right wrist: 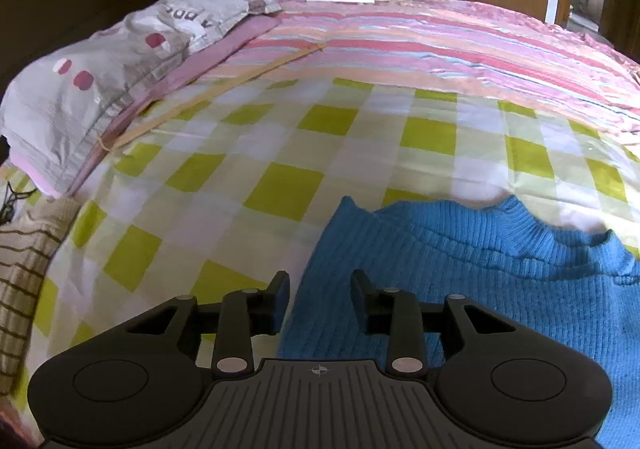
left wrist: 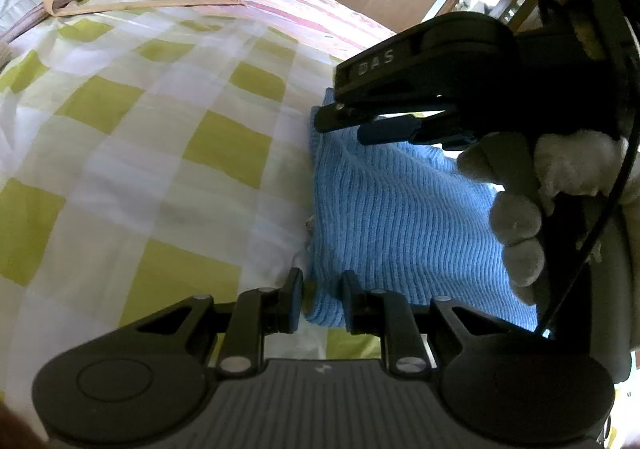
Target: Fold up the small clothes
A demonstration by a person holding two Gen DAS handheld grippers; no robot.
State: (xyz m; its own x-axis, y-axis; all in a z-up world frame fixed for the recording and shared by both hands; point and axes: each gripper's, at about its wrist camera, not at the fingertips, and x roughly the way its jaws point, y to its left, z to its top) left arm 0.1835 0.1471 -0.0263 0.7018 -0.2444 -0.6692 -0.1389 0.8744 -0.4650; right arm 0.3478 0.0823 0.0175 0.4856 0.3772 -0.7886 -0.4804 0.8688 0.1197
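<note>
1. Bedding covers the whole scene: a checked sheet (right wrist: pixel 280 185) of yellow-green and white squares lies over the near part of the bed, and a pink striped blanket (right wrist: pixel 440 37) covers the far part.
2. Lying flat on the checked sheet near the bed's near edge is a blue ribbed knit sweater (right wrist: pixel 500 289), its collar end pointing toward the striped blanket.
3. Seen from the left wrist camera, the left gripper (left wrist: pixel 320 299) sits at the sweater's (left wrist: pixel 400 217) near corner. Its jaws stand a narrow way apart, with the folded knit edge between the fingertips; whether the pads touch the cloth cannot be told.
4. From the right wrist camera, the right gripper (right wrist: pixel 320 299) hovers over the sweater's left edge. Its jaws are apart, one finger over the sheet and one over the knit, gripping nothing.
5. In the left wrist view the right gripper (left wrist: pixel 352 121) appears at the sweater's far end, held by a white-gloved hand (left wrist: pixel 532 189).
6. At the bed's far left corner lies a grey pillow (right wrist: pixel 120 65) with red spots.
7. Beside the bed's left edge sits a cream striped cloth (right wrist: pixel 24 269).
</note>
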